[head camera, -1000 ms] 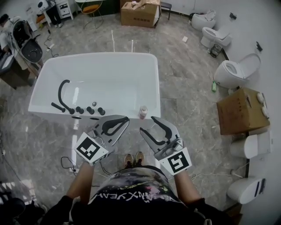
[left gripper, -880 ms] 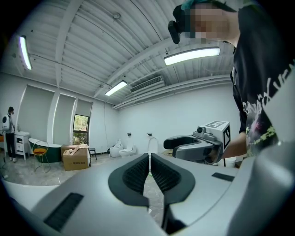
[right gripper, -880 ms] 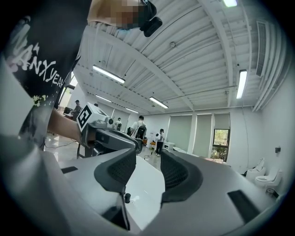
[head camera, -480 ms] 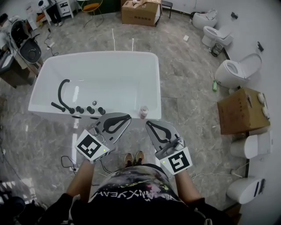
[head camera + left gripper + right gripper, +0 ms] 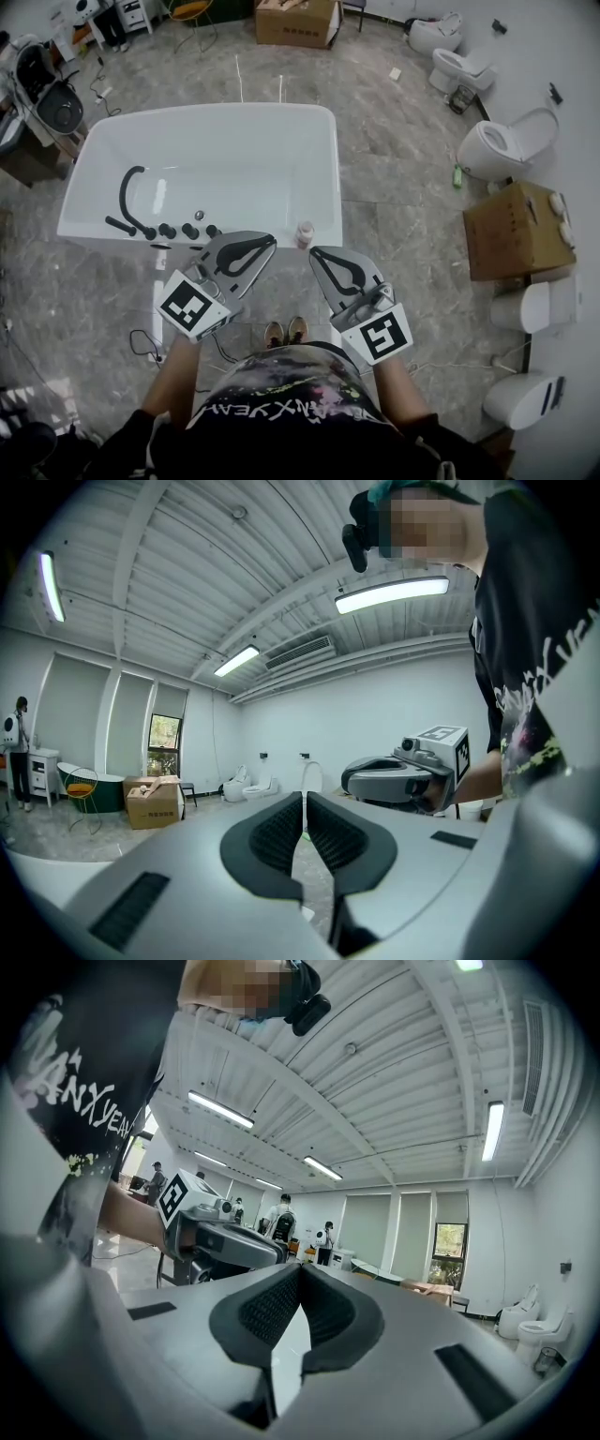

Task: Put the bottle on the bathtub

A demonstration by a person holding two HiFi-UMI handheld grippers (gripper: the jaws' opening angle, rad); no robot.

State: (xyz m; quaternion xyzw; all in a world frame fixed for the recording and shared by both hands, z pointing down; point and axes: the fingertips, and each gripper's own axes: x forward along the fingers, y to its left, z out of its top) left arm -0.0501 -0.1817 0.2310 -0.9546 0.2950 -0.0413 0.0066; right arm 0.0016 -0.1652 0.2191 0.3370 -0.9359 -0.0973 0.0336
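The grey left gripper (image 5: 265,244) and grey right gripper (image 5: 317,255) point level, jaws closed and empty, near the small pale bottle (image 5: 305,234) on the white bathtub's (image 5: 197,112) near-right corner.

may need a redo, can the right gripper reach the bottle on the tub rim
Probably yes: the bottle stands on the bathtub rim just ahead of the right gripper, nothing between them, but its shut fingers must open first.
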